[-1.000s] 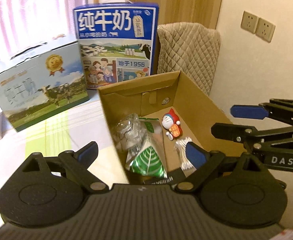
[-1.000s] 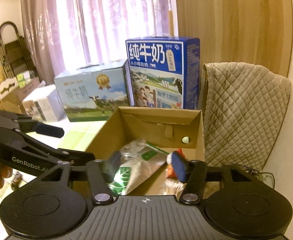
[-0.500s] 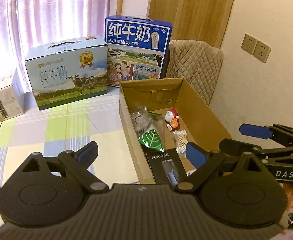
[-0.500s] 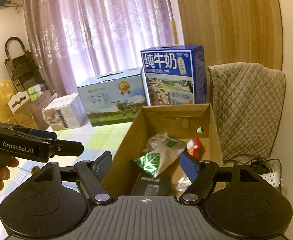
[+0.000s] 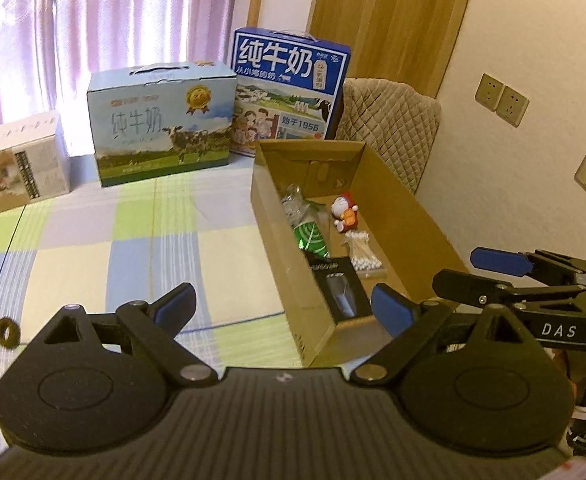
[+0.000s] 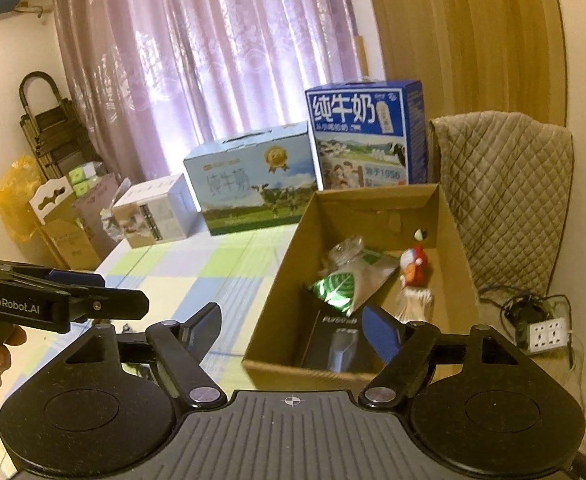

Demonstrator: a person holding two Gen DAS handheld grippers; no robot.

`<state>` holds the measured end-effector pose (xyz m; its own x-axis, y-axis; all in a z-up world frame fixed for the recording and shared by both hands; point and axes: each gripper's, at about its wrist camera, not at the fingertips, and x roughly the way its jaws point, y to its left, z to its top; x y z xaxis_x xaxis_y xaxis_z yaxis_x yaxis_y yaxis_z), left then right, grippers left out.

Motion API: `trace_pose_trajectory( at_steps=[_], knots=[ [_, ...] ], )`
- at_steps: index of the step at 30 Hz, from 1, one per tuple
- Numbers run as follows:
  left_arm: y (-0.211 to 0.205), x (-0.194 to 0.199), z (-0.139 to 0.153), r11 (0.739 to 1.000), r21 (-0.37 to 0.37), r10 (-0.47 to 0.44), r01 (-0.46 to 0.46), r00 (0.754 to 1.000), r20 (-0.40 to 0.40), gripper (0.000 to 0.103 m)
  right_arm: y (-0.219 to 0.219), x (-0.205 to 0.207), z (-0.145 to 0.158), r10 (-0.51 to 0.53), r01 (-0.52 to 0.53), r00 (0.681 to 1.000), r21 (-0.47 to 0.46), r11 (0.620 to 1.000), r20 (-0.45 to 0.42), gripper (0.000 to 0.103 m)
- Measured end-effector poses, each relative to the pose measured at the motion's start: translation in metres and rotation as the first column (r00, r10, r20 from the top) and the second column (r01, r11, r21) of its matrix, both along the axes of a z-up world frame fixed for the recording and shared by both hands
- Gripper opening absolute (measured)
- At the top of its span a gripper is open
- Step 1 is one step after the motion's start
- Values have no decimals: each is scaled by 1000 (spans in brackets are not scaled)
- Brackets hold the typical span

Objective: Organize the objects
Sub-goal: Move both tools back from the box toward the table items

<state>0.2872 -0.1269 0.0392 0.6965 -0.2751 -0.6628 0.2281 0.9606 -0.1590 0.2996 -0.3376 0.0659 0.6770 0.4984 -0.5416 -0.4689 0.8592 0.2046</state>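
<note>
An open cardboard box (image 5: 405, 208) (image 6: 281, 280) sits on the checked tablecloth. Inside lie a green leaf-print bag (image 5: 311, 236) (image 6: 337, 286), a clear crumpled wrapper (image 5: 293, 202), a small red-and-white toy figure (image 5: 345, 214) (image 6: 413, 266), a bundle of cotton swabs (image 5: 363, 252) (image 6: 415, 304) and a black shaver box (image 5: 339, 288) (image 6: 333, 340). My left gripper (image 5: 283, 304) is open and empty, held back before the box's near-left corner. My right gripper (image 6: 293, 328) is open and empty too, just short of the box's near edge. Each gripper shows in the other's view.
Two milk cartons (image 5: 161, 124) (image 5: 289, 96) and a small white box (image 5: 23, 164) stand along the table's far side. A quilted chair back (image 5: 389, 128) is behind the cardboard box. A small dark ring (image 5: 7, 332) lies near the table's left edge. A power strip (image 6: 545, 330) sits at right.
Both grippers have pulled back and up from the box, so more of the table and the whole box now show. Both stay open and empty.
</note>
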Motion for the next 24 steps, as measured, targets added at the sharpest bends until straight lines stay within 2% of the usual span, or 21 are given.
trace_pose_trajectory(
  at_steps=[15,24],
  knots=[
    [46,-27,-19,997,9,76,-76,995,-71,93,32,-23,-22,36,-37,996,-15,999,-83,75],
    [77,-39,-34,992,9,126,-125,987,-96,93,66,-28,-45,96,-102,984,-35,994,-151,75]
  ],
)
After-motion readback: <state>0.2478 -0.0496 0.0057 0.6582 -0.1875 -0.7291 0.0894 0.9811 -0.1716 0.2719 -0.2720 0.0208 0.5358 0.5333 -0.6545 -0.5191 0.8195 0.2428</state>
